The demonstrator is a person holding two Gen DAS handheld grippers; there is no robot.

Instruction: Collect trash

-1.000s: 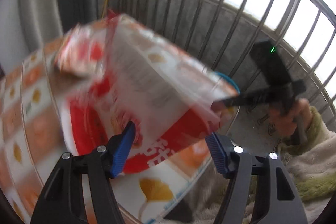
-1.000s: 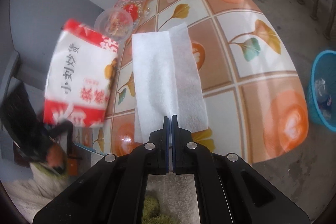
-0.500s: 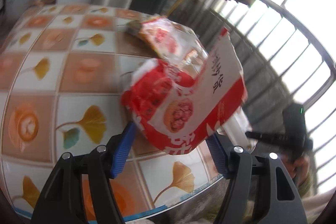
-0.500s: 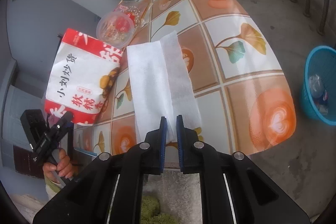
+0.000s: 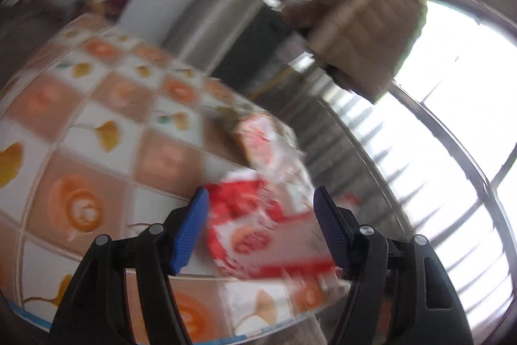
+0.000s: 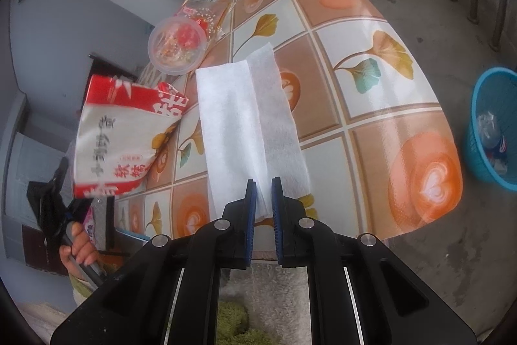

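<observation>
Left wrist view: this picture is all smeary, so small things are hard to make out. The left gripper (image 5: 258,225) is holding its blue jaws wide apart, and a red and white snack bag (image 5: 258,231) is sitting between them. The bag's right side is lying against the right jaw. On the left there seems to be a thin gap, so I cannot tell if that jaw is pressing on it. Past the jaw tips a second, crinkly see-through wrapper (image 5: 268,144) is lying on the table (image 5: 80,151), but its print is too fuzzy to read. The table's near edge is cut off by the gripper's black arms.

Right wrist view: this picture is sharp. The right gripper (image 6: 263,196) is holding its jaws a little apart; they have just been opening. The near end of a white tissue (image 6: 239,125) is lying between them, and the rest is stretching away across the table. Up and left of the jaws, the snack bag is hanging off the table's edge. The left gripper is holding it from below, partly hidden behind it, with a hand (image 6: 80,251) showing. Farther away a round clear cup (image 6: 177,44) is standing. Far right of the jaws, a blue bin (image 6: 488,134) is being cut off by the picture edge.
</observation>
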